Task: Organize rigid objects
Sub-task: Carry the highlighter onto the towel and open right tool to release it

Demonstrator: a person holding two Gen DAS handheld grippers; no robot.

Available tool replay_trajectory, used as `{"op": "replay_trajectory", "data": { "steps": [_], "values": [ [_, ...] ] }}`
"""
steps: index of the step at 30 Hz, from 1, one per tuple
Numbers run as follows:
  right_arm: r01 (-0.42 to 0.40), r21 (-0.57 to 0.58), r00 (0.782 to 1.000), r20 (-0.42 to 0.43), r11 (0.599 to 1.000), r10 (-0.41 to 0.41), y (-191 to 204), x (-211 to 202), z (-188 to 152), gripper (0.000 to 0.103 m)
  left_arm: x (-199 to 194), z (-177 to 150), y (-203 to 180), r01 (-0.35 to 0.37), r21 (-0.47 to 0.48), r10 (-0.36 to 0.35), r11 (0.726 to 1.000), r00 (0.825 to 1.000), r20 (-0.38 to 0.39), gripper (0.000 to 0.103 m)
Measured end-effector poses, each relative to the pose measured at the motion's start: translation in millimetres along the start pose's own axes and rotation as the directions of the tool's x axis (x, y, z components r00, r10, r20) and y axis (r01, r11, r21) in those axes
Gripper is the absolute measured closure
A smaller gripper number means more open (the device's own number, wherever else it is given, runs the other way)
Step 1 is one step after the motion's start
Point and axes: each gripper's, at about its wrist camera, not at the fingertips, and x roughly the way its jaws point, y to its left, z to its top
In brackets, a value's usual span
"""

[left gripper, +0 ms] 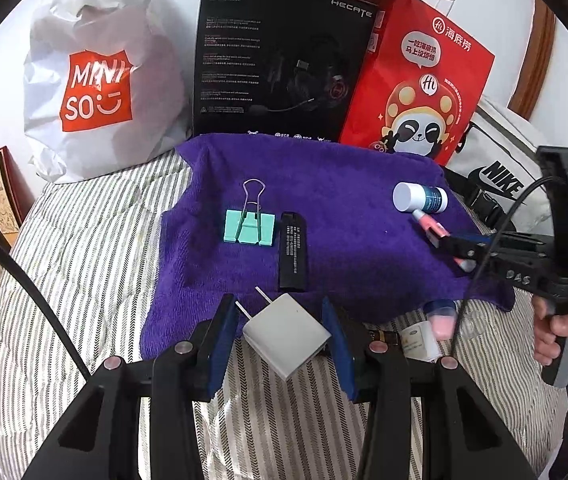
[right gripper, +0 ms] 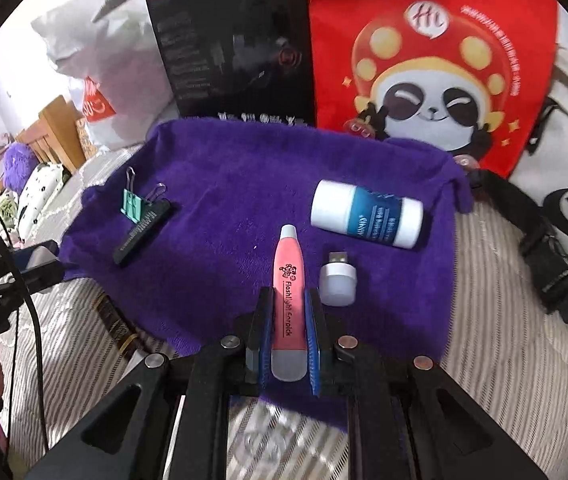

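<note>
A purple towel (left gripper: 364, 248) lies on the striped bed. On it rest a teal binder clip (left gripper: 249, 229), a black stick (left gripper: 293, 256) and a white-and-blue bottle (left gripper: 420, 198). My left gripper (left gripper: 282, 332) is shut on a white charger plug (left gripper: 288, 336), held tilted over the towel's near edge. My right gripper (right gripper: 290, 294) is shut on a pink flashlight earpick (right gripper: 289, 264), low over the towel (right gripper: 224, 184). Beside it lie a small white USB light (right gripper: 338, 280) and the bottle (right gripper: 366, 219). The clip (right gripper: 132, 205) and stick (right gripper: 142, 236) are at the towel's left.
Behind the towel stand a white MINISO bag (left gripper: 96, 80), a black headset box (left gripper: 276, 60) and a red panda bag (left gripper: 416, 80). A white Nike bag (left gripper: 496, 168) lies at the right. Small bottles (left gripper: 432, 328) sit on the striped bedding (left gripper: 84, 280) by the towel's near corner.
</note>
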Motion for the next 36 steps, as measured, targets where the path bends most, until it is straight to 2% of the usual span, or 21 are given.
{"op": "replay_trajectory", "data": {
  "steps": [8, 13, 15, 17, 19, 28, 36],
  "values": [
    [0.010, 0.017, 0.999, -0.042, 1.000, -0.010, -4, 25, -3, 0.088, 6, 4, 1, 0.013, 0.006, -0.013, 1.000, 1.000, -0.009, 0.062],
    [0.014, 0.004, 1.000, -0.028, 1.000, -0.013, -2, 26, -4, 0.087, 6, 3, 2, 0.023, -0.005, -0.023, 1.000, 1.000, -0.009, 0.062],
    [0.012, -0.004, 1.000, -0.024, 1.000, -0.012, -1, 25, -5, 0.085, 6, 3, 2, 0.020, -0.013, -0.020, 1.000, 1.000, -0.002, 0.062],
    [-0.010, -0.001, 1.000, -0.021, 1.000, 0.010, -2, 23, -7, 0.077, 4, 3, 1, 0.021, -0.027, -0.021, 0.999, 1.000, 0.012, 0.062],
    [-0.033, 0.013, 0.999, -0.022, 0.999, 0.033, -4, 21, -8, 0.073, 4, 2, -2, 0.018, -0.022, -0.017, 1.000, 1.000, 0.018, 0.062],
    [-0.039, 0.036, 0.999, 0.014, 0.999, 0.039, -13, -18, -21, 0.068, 14, 6, -15, 0.057, -0.062, -0.053, 0.996, 0.996, 0.068, 0.062],
    [-0.047, 0.113, 0.997, 0.060, 0.993, 0.040, -30, -53, -37, 0.066, 36, 24, -35, 0.059, -0.021, -0.058, 0.998, 0.997, 0.057, 0.061]
  ]
}}
